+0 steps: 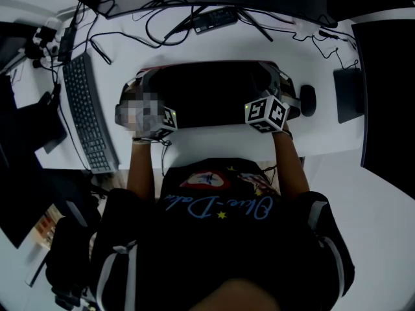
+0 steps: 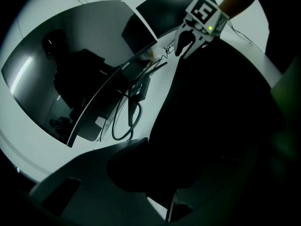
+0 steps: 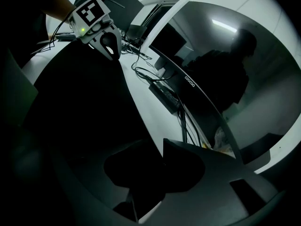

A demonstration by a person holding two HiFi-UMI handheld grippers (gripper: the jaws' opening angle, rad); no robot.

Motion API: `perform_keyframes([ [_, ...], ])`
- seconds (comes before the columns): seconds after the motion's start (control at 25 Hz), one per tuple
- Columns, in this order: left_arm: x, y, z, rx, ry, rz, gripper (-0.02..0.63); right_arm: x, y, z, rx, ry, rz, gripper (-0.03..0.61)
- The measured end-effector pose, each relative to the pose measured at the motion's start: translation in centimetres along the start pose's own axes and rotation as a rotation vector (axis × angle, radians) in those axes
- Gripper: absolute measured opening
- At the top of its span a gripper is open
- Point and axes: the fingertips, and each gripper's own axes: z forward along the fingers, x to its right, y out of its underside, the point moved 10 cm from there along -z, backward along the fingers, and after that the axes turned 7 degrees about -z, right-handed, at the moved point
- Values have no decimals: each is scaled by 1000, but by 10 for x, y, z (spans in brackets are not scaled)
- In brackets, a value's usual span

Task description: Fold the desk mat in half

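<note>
- Head view: the black desk mat (image 1: 214,92) lies across the middle of the white table (image 1: 324,141), its long side facing the person. It reads as one spread sheet, so the fold looks not yet made.
- Left gripper (image 2: 155,173): fingers clamped on the mat's left end.
- Right gripper (image 3: 160,173): fingers clamped on the mat's right end.
- Likely reason for this hold: a grip at both ends keeps the sheet level, so the lifted edge travels as one straight line.
- Too dark to tell whether the held edge is off the table.
- Left side: the keyboard (image 1: 87,115) sits just beside the mat's end, so there is little room sideways.
- Right side: the mouse (image 1: 308,99) sits just beside the other end.
- Beyond the far edge are cables (image 1: 162,24) and the monitor (image 2: 70,79).
- Judgement: the open room is upward and over the mat itself.
</note>
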Motion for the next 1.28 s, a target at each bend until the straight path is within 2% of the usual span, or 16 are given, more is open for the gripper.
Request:
perform_keyframes([
  [0.12, -3, 2, -1, 15, -12, -33, 68, -1, 0, -1, 3, 5, 1, 106],
  [0.28, -14, 9, -6, 44, -24, -140, 178, 8, -2, -9, 34, 35, 50, 116],
  [0.36, -17, 12, -10, 52, -45, -177, 179, 16, 0, -16, 71, 58, 146, 115],
  [0.56, -22, 14, -34, 145, -89, -278, 179, 31, 4, -44, 181, 111, 516, 115],
  [0.64, -19, 10, -46, 191, -83, -304, 179, 32, 6, -59, 205, 133, 585, 115],
  [0.72, -14, 4, -57, 239, -58, -319, 179, 31, 9, -75, 222, 155, 605, 115],
  [0.84, 0, -12, -71, 295, 4, -301, 179, 27, 17, -99, 226, 183, 621, 115],
  [1.04, 33, -46, -86, 333, 85, -209, 179, 12, 40, -131, 222, 187, 680, 115],
  [1.28, 72, -65, -98, 259, 111, -146, 172, -23, 74, -158, 217, 82, 864, 117],
])
